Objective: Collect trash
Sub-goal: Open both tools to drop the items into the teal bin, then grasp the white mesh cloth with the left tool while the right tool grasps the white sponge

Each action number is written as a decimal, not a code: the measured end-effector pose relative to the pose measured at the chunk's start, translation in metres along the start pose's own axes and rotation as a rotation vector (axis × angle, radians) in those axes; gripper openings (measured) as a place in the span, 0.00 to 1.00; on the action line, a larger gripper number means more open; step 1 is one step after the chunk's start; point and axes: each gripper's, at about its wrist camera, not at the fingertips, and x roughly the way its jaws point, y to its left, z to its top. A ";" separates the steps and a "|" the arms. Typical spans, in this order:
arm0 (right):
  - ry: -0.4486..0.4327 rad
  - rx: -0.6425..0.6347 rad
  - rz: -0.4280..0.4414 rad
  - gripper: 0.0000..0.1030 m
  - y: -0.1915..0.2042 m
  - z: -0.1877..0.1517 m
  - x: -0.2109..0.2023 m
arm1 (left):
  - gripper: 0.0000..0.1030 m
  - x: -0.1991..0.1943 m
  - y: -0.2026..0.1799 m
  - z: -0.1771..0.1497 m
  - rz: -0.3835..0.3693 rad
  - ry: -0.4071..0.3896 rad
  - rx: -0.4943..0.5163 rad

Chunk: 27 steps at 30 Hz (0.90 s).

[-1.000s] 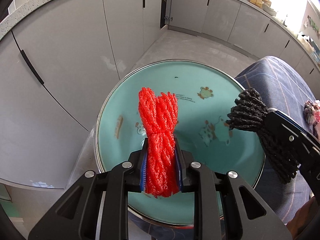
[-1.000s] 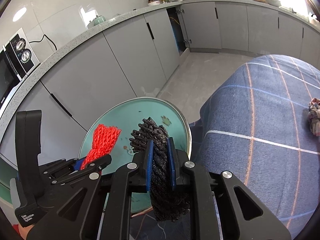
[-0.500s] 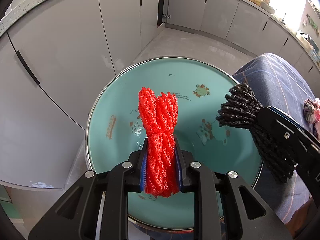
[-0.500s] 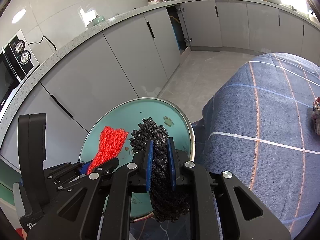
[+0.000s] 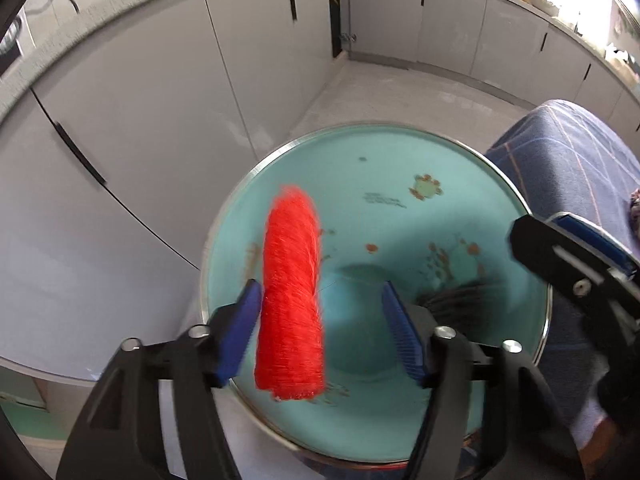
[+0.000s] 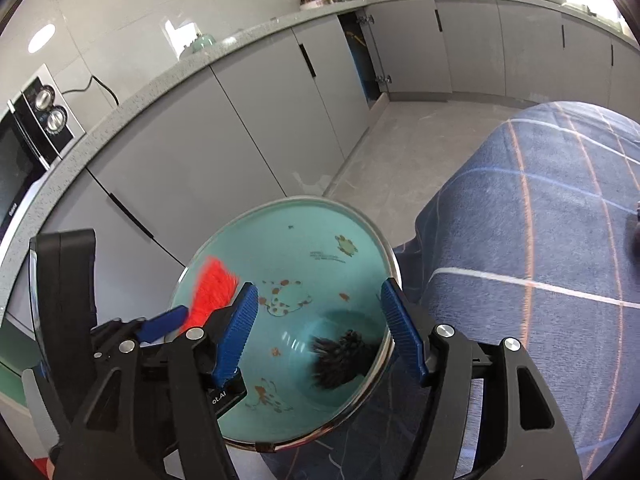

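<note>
Teal basin [image 5: 460, 184] with a metal rim and cartoon prints fills the middle of both views, beside a blue plaid cloth [image 6: 540, 240] on the right. The left gripper [image 5: 322, 330] has its blue-padded fingers spread wide, and a red mesh bundle [image 5: 291, 300] smears between them, close against the left pad; motion blur makes it hard to tell whether it touches that pad or is loose in the air over the basin. The right gripper [image 6: 320, 330] is likewise wide apart with nothing between its fingers. Below it, a black mesh bundle [image 6: 344, 356] lies low in the basin near the right wall, also blurred. Grey cabinets [image 6: 280, 120] under a speckled counter run along the far side.
</note>
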 end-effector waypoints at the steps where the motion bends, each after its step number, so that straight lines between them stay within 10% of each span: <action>1: -0.017 0.001 -0.014 0.62 -0.002 0.000 -0.006 | 0.62 -0.003 0.000 0.000 0.013 -0.009 0.008; 10: -0.211 -0.047 -0.120 0.63 -0.007 -0.005 -0.083 | 0.81 -0.047 -0.002 -0.001 0.066 -0.121 -0.013; 15: -0.314 -0.065 -0.160 0.86 -0.015 -0.015 -0.128 | 0.95 -0.086 -0.018 -0.007 0.042 -0.238 -0.027; 27: -0.319 0.007 -0.335 0.88 -0.091 -0.065 -0.208 | 0.95 -0.119 -0.082 -0.035 -0.224 -0.221 -0.052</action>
